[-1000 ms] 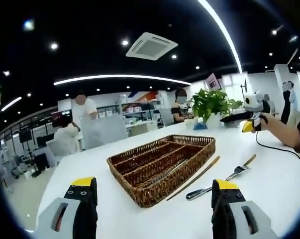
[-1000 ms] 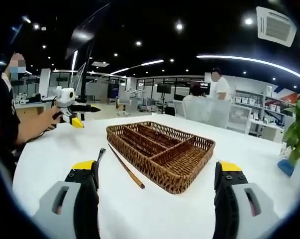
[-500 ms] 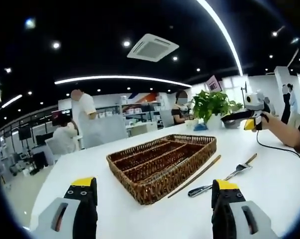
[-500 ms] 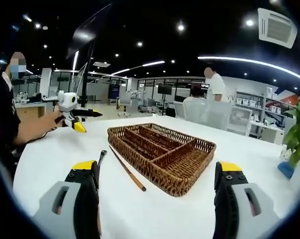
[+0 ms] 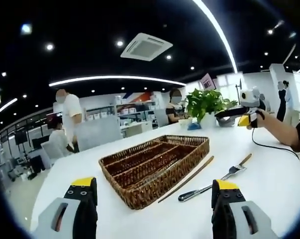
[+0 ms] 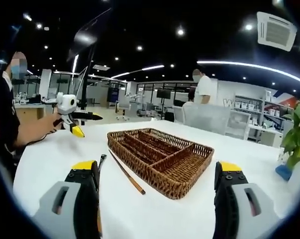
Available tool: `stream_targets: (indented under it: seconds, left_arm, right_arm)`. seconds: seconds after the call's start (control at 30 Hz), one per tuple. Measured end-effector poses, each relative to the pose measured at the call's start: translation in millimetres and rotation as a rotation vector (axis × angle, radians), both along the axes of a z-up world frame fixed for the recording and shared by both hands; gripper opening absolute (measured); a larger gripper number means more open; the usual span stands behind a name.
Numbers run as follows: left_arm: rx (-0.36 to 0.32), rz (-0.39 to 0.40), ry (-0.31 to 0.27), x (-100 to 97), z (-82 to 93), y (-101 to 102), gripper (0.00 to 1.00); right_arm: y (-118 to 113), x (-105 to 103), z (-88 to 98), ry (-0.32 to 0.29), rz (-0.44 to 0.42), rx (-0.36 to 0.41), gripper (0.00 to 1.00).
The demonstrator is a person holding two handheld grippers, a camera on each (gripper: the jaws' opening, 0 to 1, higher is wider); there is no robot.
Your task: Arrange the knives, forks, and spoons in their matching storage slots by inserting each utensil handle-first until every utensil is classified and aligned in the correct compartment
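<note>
White and broad, the table (image 5: pixel 269 179) carries a brown woven wicker cutlery tray (image 5: pixel 154 167) with long compartments in the left gripper view. Just right of the tray lies a long thin brown wooden stick (image 5: pixel 186 179), and beyond it a metal fork with a wooden handle (image 5: pixel 235 169) and a dark-handled utensil (image 5: pixel 194 192), all on the bare tabletop, outside the tray. A metal utensil seems to lie in one tray slot, though it is too faint to name. The left hand-held gripper (image 5: pixel 153 209) has its yellow-tipped jaws spread wide with nothing between them. At far right a person's hand holds the right hand-held gripper (image 5: pixel 238 113) up above the table near a green potted plant (image 5: pixel 205 102). Compared with a second ago, the tray and utensils sit slightly lower and further left in this view, and the standing person in white (image 5: pixel 67 112) has walked left.

From the right gripper view, the same tray (image 6: pixel 159 160) sits at centre with the stick (image 6: pixel 126 173) just to its left. The right hand-held gripper (image 6: pixel 157 209) is spread and empty. The left hand-held gripper (image 6: pixel 76 117) is held above the table at left, much as before.
</note>
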State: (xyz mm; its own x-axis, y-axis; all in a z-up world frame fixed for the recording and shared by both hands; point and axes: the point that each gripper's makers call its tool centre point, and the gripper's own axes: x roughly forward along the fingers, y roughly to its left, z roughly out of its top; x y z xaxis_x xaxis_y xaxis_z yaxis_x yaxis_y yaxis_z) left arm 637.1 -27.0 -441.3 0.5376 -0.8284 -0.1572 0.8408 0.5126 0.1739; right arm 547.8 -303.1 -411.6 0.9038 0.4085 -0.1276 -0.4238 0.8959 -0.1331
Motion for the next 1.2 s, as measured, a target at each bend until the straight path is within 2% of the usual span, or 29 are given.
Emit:
stream_targets:
  seconds: [0.1,0.23,0.5,0.7,0.93,1.07,1.2]
  left_arm:
    - [0.023,0.002,-0.004,-0.8,-2.5,1,1.0]
    - [0.013,-0.006,0.009,-2.3,-0.5,2,1.0]
    - [0.0,0.007,-0.005,-0.4,4.0,7,1.0]
    - [0.016,0.003,0.008,1.0,-3.4,6,1.0]
    - [0.01,0.011,0.009,3.5,-3.2,8,1.0]
    - [0.002,0.01,-0.006,1.7,1.6,7,1.0]
    - [0.015,0.007,-0.002,1.6,-0.5,7,1.0]
  right_arm:
    - [-2,1,-3.0,0.009,-0.004,-0.007,1.0]
    - [1,0,-2.9,0.012,0.007,-0.005,1.0]
    - [4,-1,-1.9,0.012,0.01,-0.013,1.0]
    - [13,-1,-3.5,0.021,0.033,-0.014,1.0]
    - [16,-4,1.7,0.005,0.036,-0.026,1.0]
    - [18,-2,-3.1,0.016,0.039,-0.041,1.0]
    - [21,-2,-1.6,0.015,0.055,-0.024,1.0]
